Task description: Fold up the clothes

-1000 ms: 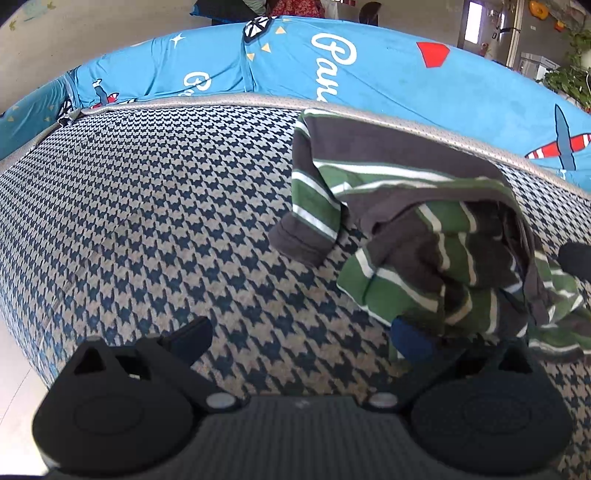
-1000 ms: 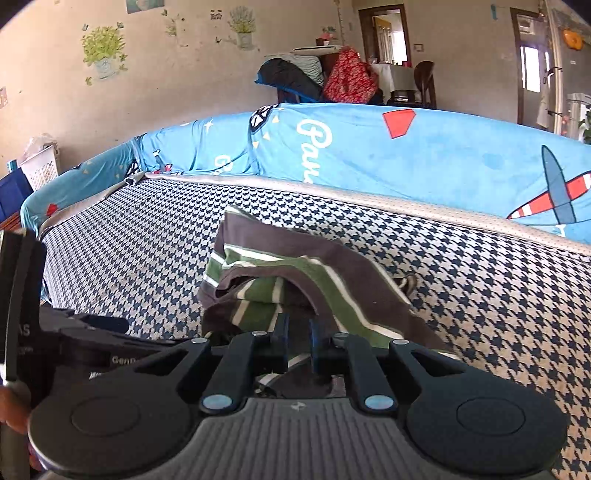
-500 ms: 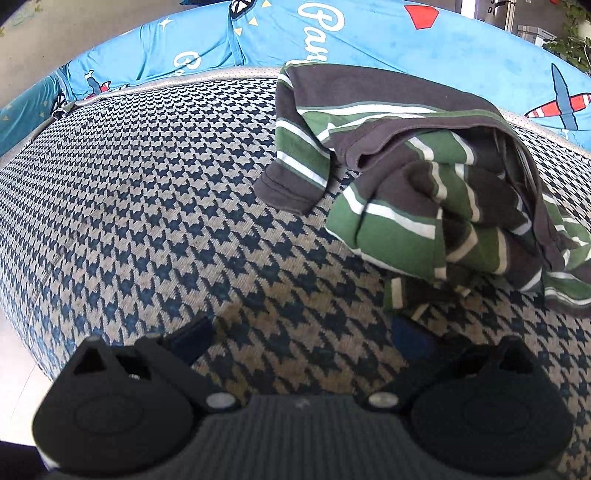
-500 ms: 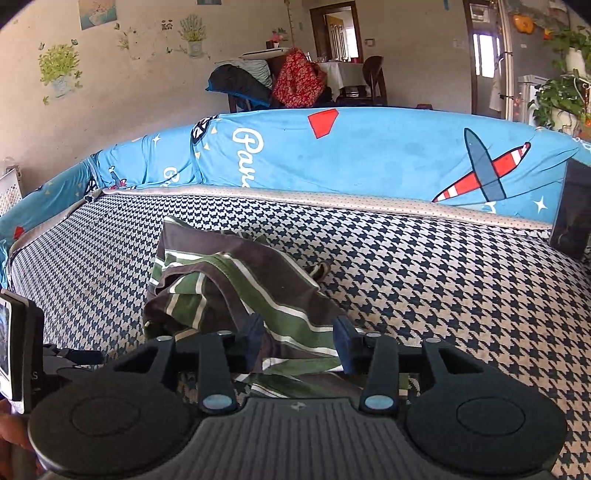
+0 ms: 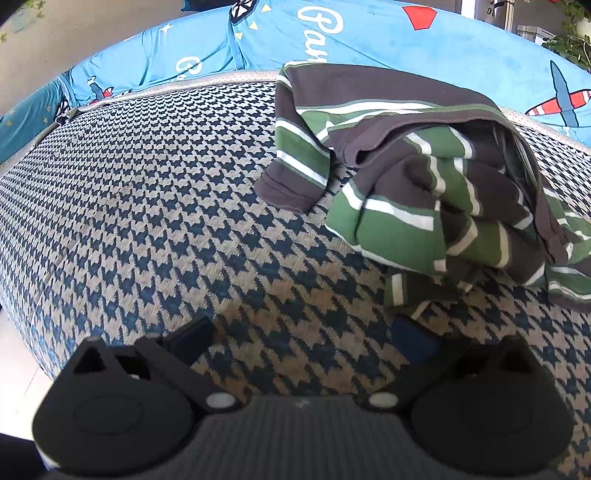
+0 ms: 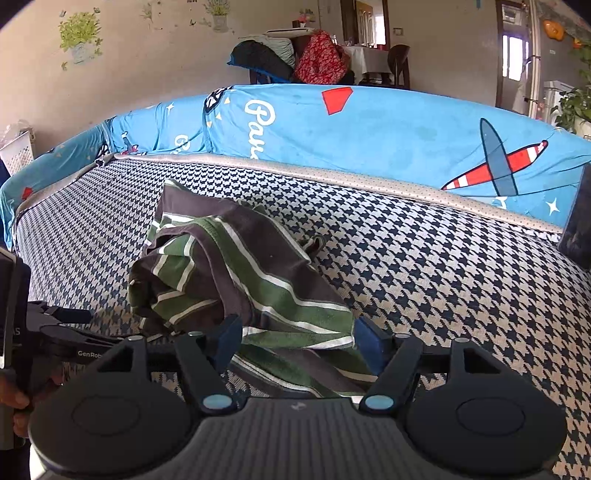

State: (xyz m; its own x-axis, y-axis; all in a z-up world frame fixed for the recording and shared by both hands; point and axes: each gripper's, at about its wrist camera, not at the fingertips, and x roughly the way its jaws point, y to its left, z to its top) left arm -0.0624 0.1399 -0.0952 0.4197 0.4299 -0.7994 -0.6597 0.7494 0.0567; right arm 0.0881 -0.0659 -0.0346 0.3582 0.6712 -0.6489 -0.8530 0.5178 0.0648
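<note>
One shirt (image 5: 424, 177) – striped green, brown and white – lies crumpled on the houndstooth cushion (image 5: 147, 206) of a sofa, toward the blue backrest cover (image 5: 369, 33).

The left wrist view looks steeply down and shows the near side of the shirt: a sleeve end (image 5: 291, 177) lying flat on the cushion and a rolled bundle of stripes beside it. It shows almost nothing of the room. The right wrist view looks out flatter and takes in the wall with flower stickers (image 6: 79, 35), a heap of clothes (image 6: 291, 55) behind the sofa, a chair (image 6: 399, 62) and a doorway. It also catches the left gripper (image 6: 70, 317) from the side at the left edge, with a hand (image 6: 14, 398) around its handle.

Two grippers, one shirt, one sofa.

The left gripper (image 5: 306, 336) hangs over bare cushion just short of the shirt's lower edge, its jaws spread wide with only the houndstooth pattern between them – released, holding nothing.

The right gripper (image 6: 297, 339) points down over the shirt's near edge. Its jaws have just been opening; the blue pads (image 6: 229, 336) now stand apart on either side of a fold of striped cloth that lies between them without being pinched.
</note>
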